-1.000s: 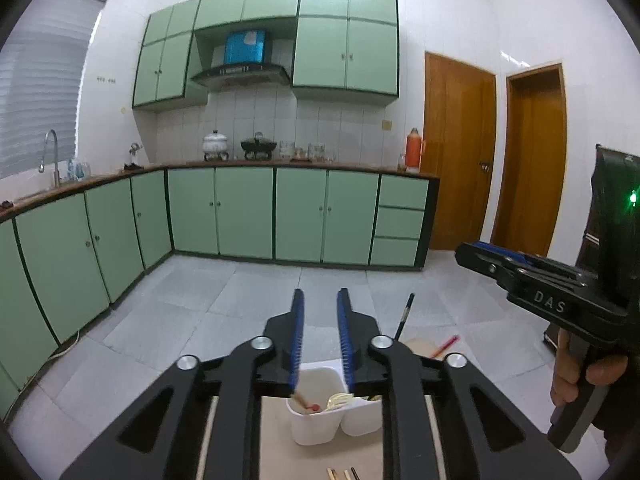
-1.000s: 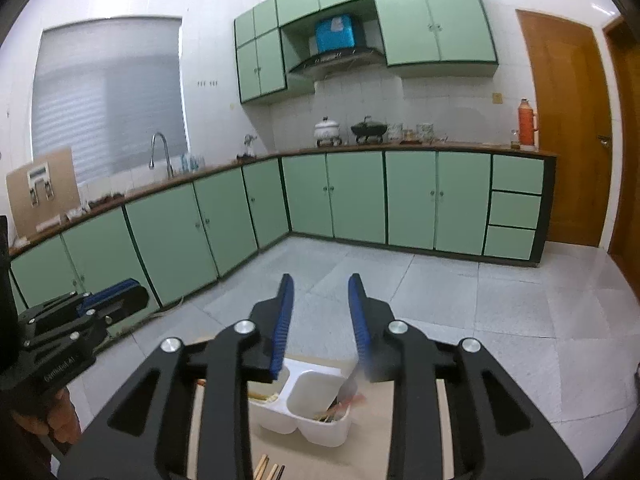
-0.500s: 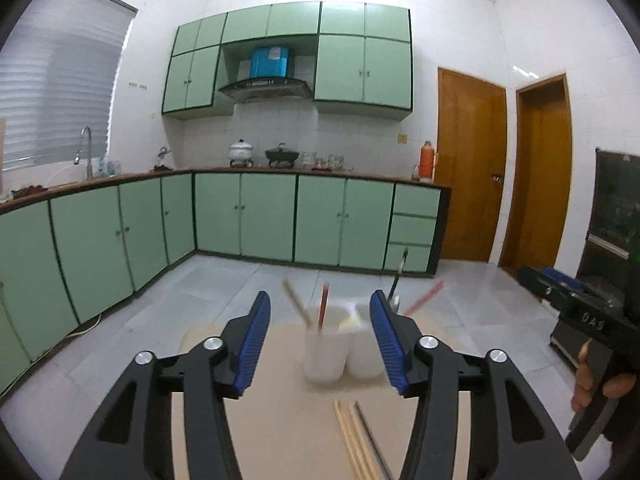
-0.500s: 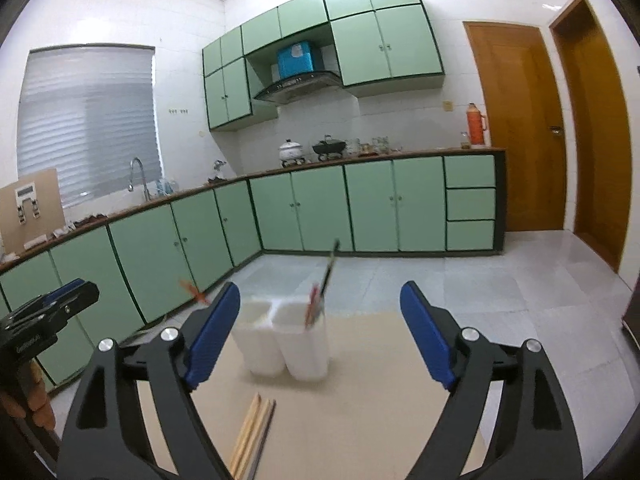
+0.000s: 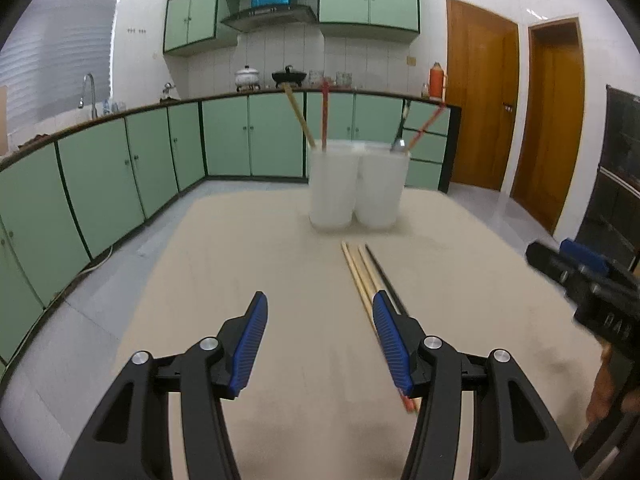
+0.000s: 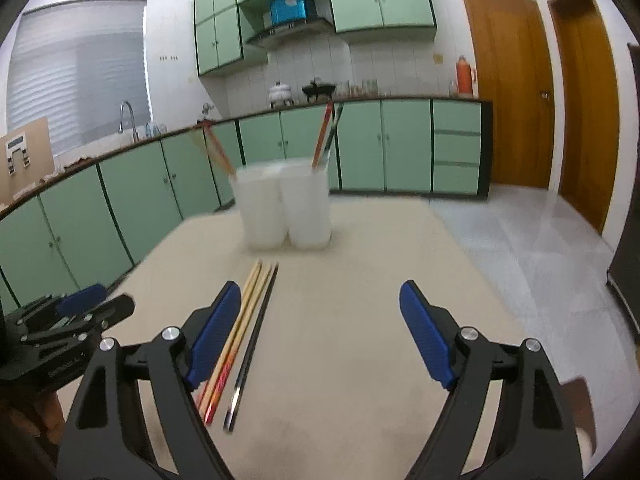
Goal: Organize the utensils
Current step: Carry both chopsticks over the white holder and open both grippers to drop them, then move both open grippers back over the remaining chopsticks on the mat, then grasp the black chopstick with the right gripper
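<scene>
Both tongs opened wide since a second ago and dropped low over beige surface (image 5: 248, 248). Left tongs (image 5: 320, 312) spread wide, holding nothing; right tongs (image 6: 320, 304) likewise. Loose chopsticks (image 6: 256, 292) lie side by side on surface, near twin white holder (image 5: 354, 184). Holder stands upright farther back, several utensils (image 5: 325, 114) leaning inside both compartments.

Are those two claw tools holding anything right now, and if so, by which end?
Nothing is held. The left gripper and the right gripper are both open, with bare table between the fingers. The chopsticks lie loose on the table.
</scene>
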Demonstrator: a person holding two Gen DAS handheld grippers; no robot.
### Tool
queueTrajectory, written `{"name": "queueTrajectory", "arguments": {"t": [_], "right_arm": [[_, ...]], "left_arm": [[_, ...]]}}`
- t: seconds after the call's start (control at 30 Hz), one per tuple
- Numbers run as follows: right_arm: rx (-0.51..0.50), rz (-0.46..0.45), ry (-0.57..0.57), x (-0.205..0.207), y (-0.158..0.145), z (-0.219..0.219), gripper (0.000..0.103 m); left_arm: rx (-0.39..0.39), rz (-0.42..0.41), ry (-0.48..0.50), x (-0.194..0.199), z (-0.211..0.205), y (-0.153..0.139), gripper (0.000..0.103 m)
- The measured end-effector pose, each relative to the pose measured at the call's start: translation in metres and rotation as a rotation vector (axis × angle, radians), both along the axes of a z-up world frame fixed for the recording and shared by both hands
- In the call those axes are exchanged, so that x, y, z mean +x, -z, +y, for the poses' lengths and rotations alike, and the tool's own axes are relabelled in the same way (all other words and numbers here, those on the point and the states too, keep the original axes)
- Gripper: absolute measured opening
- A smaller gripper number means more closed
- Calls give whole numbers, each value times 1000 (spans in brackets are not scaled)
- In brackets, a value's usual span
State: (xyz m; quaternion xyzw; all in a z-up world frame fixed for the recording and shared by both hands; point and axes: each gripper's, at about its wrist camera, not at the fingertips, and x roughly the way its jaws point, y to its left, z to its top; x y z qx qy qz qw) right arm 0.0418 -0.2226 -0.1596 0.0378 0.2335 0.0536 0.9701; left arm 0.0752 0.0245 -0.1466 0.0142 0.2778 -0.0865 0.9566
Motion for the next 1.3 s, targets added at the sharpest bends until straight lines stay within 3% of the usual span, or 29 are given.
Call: {"name": "queueTrajectory", "arguments": {"t": [0.17, 0.33, 0.57, 0.73, 0.93, 1.3], "right_arm": [[-26, 72, -29, -12, 34, 24, 66], [-48, 109, -60, -19, 51, 45, 56], [-83, 165, -66, -21, 69, 63, 34], [-95, 161, -84, -17, 65, 69, 26], [-81, 131, -80, -21, 56, 69, 26], [-133, 176, -122, -20, 71, 83, 14]], "left_arm": [[20, 19, -4, -2, 8, 14, 54], [33, 32, -26, -5, 23, 20, 54], [14, 57, -46, -10, 32, 30, 54], [-14, 72, -43, -10, 34, 35, 54], [-30, 87, -47, -13, 40, 40, 54], [-42, 87, -49, -12, 37, 42, 54]]}}
